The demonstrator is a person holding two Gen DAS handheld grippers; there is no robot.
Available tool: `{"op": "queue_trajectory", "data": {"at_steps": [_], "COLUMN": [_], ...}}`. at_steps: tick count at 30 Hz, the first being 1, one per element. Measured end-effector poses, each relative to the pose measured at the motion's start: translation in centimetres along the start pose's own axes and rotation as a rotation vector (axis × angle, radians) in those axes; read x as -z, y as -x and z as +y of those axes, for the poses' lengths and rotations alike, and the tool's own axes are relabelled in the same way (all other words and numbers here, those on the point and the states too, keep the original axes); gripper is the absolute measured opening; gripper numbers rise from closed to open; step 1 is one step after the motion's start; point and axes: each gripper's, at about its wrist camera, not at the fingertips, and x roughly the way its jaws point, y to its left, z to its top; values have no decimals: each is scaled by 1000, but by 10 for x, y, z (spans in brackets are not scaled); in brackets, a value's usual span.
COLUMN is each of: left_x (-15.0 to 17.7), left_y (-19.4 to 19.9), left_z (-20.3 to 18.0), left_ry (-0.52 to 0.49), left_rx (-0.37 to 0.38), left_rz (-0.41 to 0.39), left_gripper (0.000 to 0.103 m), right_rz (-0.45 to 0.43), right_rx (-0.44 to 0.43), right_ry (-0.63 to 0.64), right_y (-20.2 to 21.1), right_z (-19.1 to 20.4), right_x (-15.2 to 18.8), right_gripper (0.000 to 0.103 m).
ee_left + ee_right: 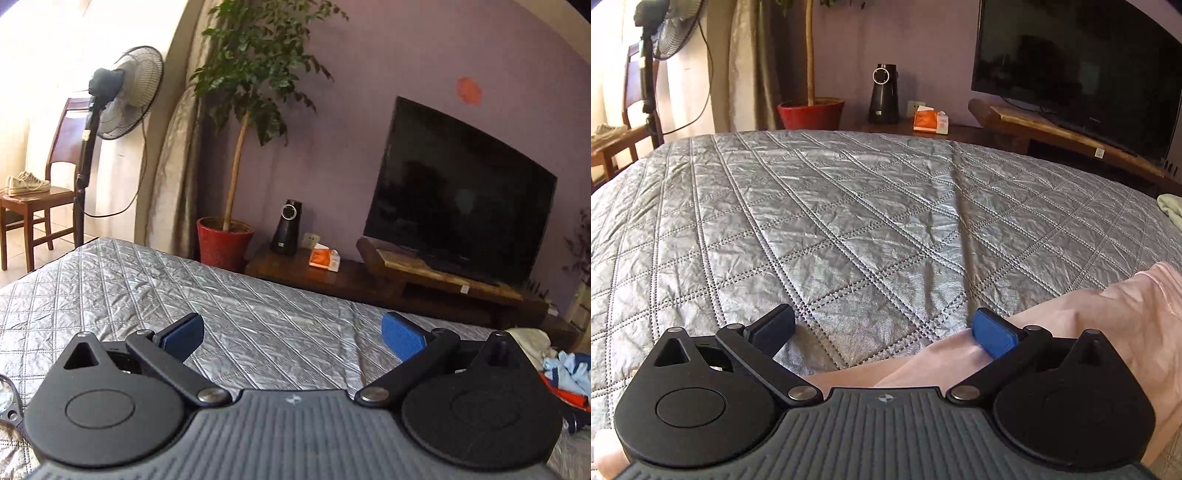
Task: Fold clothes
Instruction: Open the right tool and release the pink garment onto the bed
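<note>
A pale pink garment point(1108, 332) lies on the grey quilted bed cover point(849, 221), at the lower right of the right wrist view. My right gripper point(886, 332) stands open just above its near edge, and nothing is between the blue pads point(993, 332). A pile of clothes point(561, 373), cream, light blue and orange, sits at the right edge of the left wrist view. Above the bare bed cover point(184, 280) my left gripper point(293, 338) is wide open and empty, well left of that pile.
Beyond the bed stand a low wooden cabinet point(406, 280) with a television point(461, 199), a black speaker point(286, 229) and an orange tissue pack point(325, 258). A potted tree point(225, 243), a standing fan point(122, 92) and a chair point(33, 206) with shoes are at left.
</note>
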Motion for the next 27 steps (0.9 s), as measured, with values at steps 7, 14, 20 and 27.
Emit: {"op": "queue_trajectory", "data": {"at_steps": [7, 14, 20, 27], "left_x": [8, 28, 42, 61], "left_y": [31, 23, -11, -24], "left_z": [-74, -115, -137, -172], "left_ry": [-262, -224, -220, -80], "left_rx": [139, 241, 584, 463], "left_rz": [-126, 26, 165, 242], "left_gripper": [102, 102, 102, 102], "right_rz": [2, 1, 1, 1], "right_rx": [5, 5, 5, 5], "right_ry": [6, 7, 7, 7], "right_y": [0, 0, 0, 0], "right_z": [2, 2, 2, 2], "right_x": [0, 0, 1, 1], "right_gripper": [103, 103, 103, 103]}}
